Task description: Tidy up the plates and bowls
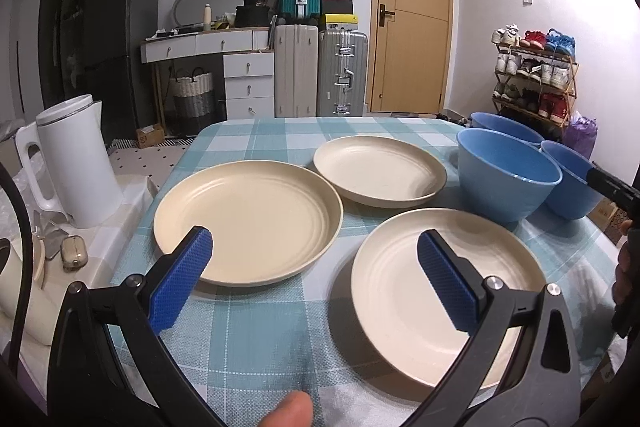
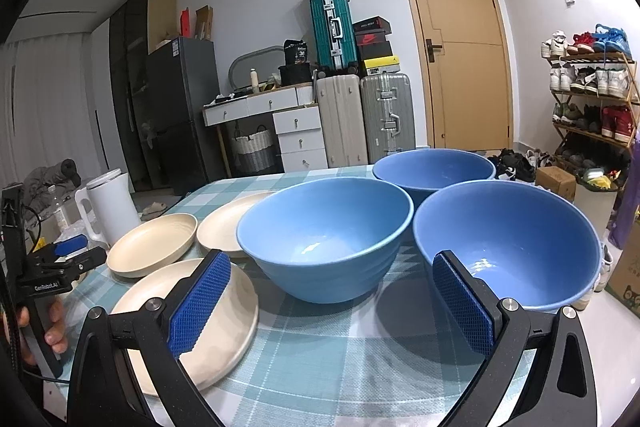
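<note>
Through the left wrist camera, the left tool [image 1: 314, 269] hovered low over the near part of the counter [image 1: 272, 339], aimed toward the far wall, with a thumb tip [image 1: 290, 409] showing at the bottom edge. Its blue pads were spread wide and held nothing; one pad [image 1: 182, 279] hung above the near rim of the left cream plate [image 1: 248, 221], the other above the right cream plate [image 1: 444, 291]. A third cream plate [image 1: 380, 171] lay farther back, apart from both. Bare checked cloth ran between the two near plates. Three blue bowls [image 1: 508, 173] clustered at the right edge. A white kettle [image 1: 74, 159] stood off the counter's left side.

Through the right wrist camera, the right tool [image 2: 332, 303] also sat low and level, its pads wide apart and empty. The middle blue bowl [image 2: 326, 239] stood just ahead between them, the right blue bowl [image 2: 508, 247] behind the right pad, close to the counter's right edge, and the far blue bowl [image 2: 434, 169] behind both. A strip of open cloth lay before the bowls. At far left, a hand [image 2: 54, 327] gripped the other tool's handle.
</note>
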Tool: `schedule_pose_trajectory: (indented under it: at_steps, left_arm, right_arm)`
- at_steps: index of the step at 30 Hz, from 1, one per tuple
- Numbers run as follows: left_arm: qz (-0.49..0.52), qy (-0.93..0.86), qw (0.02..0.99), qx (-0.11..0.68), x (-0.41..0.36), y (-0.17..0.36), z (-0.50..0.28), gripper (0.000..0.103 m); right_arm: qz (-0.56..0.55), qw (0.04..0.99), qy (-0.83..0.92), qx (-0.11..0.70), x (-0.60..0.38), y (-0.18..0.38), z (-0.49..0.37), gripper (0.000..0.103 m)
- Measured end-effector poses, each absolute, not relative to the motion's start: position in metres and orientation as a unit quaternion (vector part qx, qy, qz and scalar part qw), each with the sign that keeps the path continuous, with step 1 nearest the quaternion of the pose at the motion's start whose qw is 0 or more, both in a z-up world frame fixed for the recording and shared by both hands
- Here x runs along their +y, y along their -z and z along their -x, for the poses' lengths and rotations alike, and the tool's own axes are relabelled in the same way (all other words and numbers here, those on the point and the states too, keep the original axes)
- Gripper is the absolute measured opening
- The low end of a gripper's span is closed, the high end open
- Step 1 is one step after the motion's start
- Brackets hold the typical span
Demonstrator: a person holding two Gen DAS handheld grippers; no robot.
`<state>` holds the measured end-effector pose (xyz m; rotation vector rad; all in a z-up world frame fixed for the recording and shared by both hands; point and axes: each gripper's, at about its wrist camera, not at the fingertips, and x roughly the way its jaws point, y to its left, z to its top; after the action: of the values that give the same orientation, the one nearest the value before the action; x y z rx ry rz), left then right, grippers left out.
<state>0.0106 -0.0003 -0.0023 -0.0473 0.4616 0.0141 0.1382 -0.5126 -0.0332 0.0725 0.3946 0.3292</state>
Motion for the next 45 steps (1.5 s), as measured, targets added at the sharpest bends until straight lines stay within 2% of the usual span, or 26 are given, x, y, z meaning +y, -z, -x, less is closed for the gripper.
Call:
schedule_pose_trajectory:
  at_steps: [13,25,45]
  left_arm:
    - [0.045,-0.047,0.967,0.247,0.036,-0.029,-0.003,0.102]
    - [0.038,-0.094,0.957,0.271,0.066,-0.037,-0.011,0.102]
    - [0.084,-0.092,0.935,0.333,0.107,-0.016,-0.069,0.102]
  right_arm:
    - [-0.02,0.963,-0.186,0.194,-0.484,0.003,-0.145,0.103]
    - [-0.023,0.946,-0.235,0.223,-0.433,-0.026,-0.169,0.103]
    - [0.009,0.901,-0.297,0.315,-0.331,-0.012,-0.229,0.103]
